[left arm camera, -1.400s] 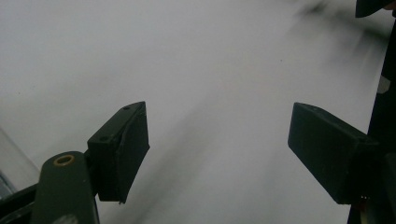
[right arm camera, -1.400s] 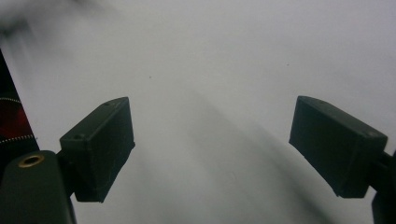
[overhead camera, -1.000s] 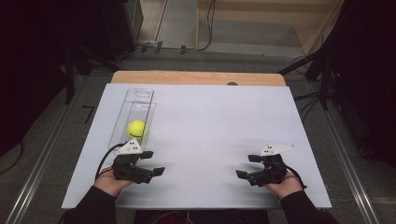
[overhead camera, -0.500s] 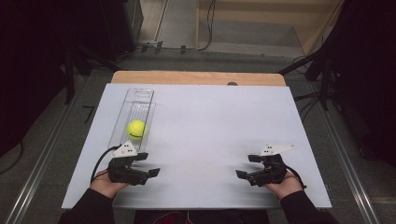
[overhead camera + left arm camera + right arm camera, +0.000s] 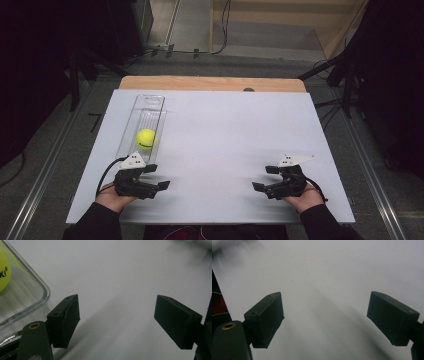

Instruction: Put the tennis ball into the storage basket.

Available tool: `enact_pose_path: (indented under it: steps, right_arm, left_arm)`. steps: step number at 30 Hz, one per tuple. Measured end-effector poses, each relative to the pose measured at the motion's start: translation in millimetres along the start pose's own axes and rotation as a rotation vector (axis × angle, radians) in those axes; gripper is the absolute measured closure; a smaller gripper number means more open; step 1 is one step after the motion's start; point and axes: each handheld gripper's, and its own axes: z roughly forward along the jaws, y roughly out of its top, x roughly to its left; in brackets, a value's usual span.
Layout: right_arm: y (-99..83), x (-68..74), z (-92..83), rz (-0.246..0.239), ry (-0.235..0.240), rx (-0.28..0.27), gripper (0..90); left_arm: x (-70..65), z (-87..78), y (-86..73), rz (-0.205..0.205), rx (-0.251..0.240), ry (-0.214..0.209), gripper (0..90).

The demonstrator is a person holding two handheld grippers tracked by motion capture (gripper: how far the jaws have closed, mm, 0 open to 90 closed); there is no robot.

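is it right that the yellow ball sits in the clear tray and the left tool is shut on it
Not quite. The yellow ball does sit in the clear tray, but the left tool is not shut on it: the left gripper view shows its jaws apart over bare table, with the ball off to the side.

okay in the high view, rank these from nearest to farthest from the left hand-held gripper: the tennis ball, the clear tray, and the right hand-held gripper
From the left hand-held gripper:
1. Clear tray, its near end just beyond the gripper, on the table's left side.
2. Tennis ball, inside the tray, slightly farther up.
3. Right hand-held gripper, across the table at the right.
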Motion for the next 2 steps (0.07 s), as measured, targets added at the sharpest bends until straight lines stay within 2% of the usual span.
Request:
enact_pose_path:
  steps: [2]
  right_arm:
    - [-0.1,-0.3,0.4,0.005,0.013,0.006,13.4]
  left_arm:
    - [0.3,-0.3,0.0,-0.003,0.0,0.002,21.0]
